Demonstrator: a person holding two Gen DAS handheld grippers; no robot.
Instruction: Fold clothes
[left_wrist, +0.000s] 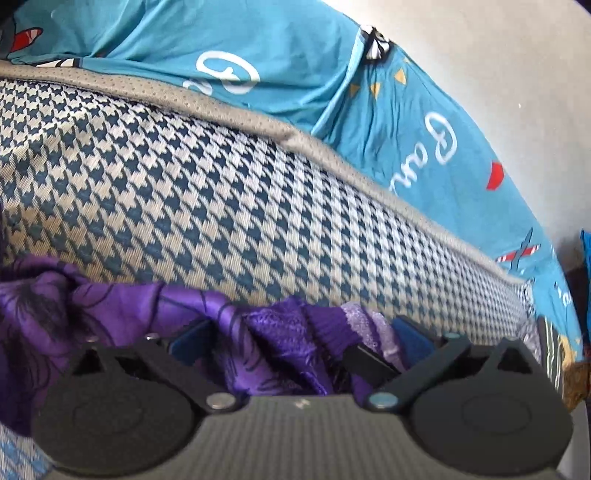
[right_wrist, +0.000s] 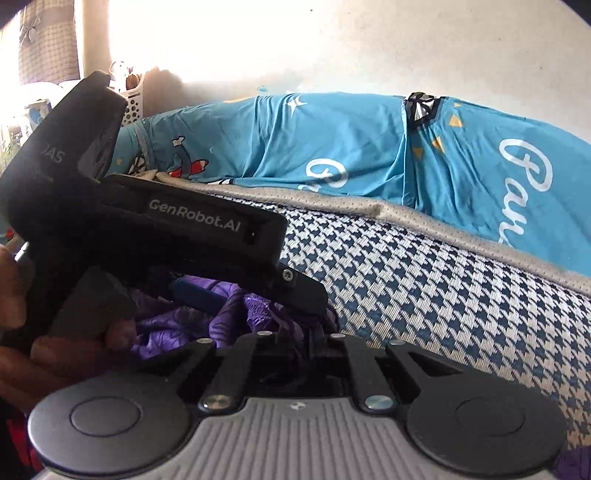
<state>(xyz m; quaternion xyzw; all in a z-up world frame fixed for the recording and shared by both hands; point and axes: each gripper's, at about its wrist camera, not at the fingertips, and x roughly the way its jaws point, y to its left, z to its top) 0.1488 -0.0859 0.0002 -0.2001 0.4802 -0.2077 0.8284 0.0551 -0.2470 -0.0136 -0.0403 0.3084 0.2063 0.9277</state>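
Purple satin cloth (left_wrist: 122, 314) with dark line print and a lacy patch lies bunched at the near edge of a houndstooth mat (left_wrist: 207, 192), blue and white, bordered by a grey perforated strip. Behind the mat, a turquoise bedsheet (left_wrist: 280, 48) with white script and small red and yellow shapes covers the bed up to a pale wall.

In the left wrist view, the left hand-held gripper (left_wrist: 295, 343) has its jaws spread wide, and a thick fold of the purple cloth fills the space between its blue-padded fingers (left_wrist: 410, 336); whether the pads press on the fabric cannot be told from this angle.

In the right wrist view, the right hand-held gripper (right_wrist: 299, 339) is clenched, its fingers drawn close together right at the edge of the purple cloth (right_wrist: 229, 306); the fingertips are dark and crowded, so it is unclear whether fabric is caught between them. Just to its left, the left hand-held gripper (right_wrist: 199, 291) crosses over the same bunch, with a person's fingers (right_wrist: 114, 336) wrapped around its handle
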